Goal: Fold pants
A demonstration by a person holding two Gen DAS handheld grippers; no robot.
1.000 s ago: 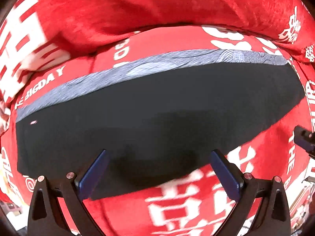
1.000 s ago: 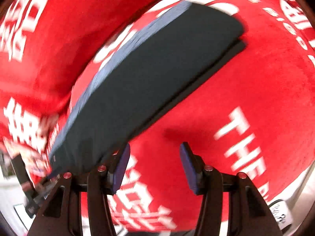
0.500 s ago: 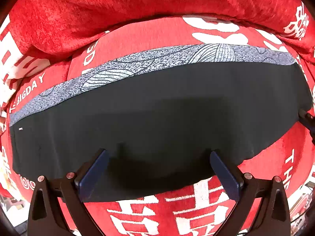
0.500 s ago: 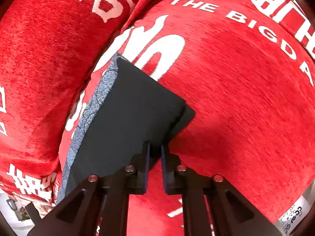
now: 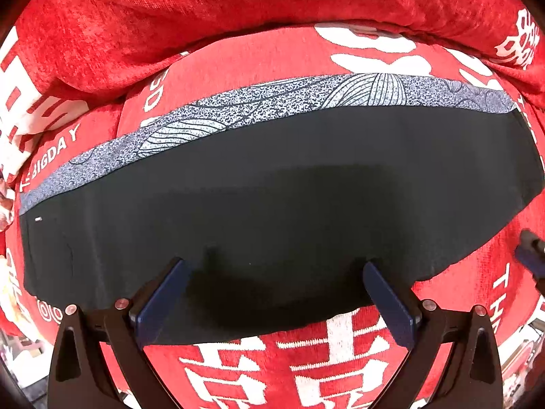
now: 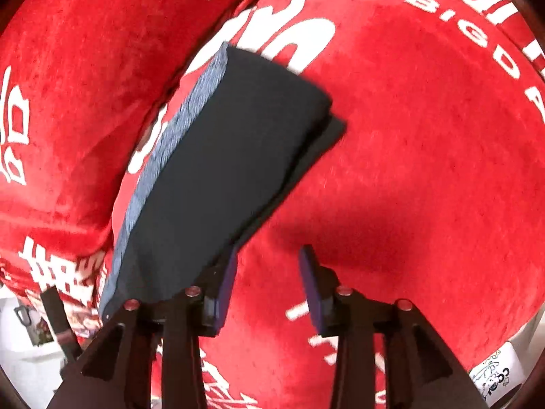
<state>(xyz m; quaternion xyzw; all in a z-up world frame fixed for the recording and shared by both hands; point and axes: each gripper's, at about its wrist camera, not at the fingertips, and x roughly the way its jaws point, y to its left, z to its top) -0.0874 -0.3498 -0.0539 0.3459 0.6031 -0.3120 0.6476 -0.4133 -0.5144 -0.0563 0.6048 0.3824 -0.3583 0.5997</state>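
Black folded pants (image 5: 289, 187) with a grey patterned strip (image 5: 306, 99) along the far edge lie flat on the red cover. My left gripper (image 5: 272, 266) points down over their near edge, wide open, with nothing between its blue pads (image 5: 160, 300). In the right wrist view the pants (image 6: 231, 156) run away to the upper left, and a lower layer peeks out at the right end. My right gripper (image 6: 269, 250) is just off the near edge with its jaws opening. Only red cover shows between them, and the left fingertip (image 6: 228, 272) sits beside the cloth.
A red plush cover (image 6: 425, 143) with white lettering spreads under the pants. A bulky red cushion (image 5: 238, 10) rises behind them. My right gripper's blue tip (image 5: 528, 255) shows at the right edge of the left wrist view. A white label (image 6: 494, 375) lies at the lower right.
The right gripper shut at the pants' near corner half a second ago; its jaws now stand apart and empty. The pants lie settled. The left gripper stayed open and sank slightly early on.
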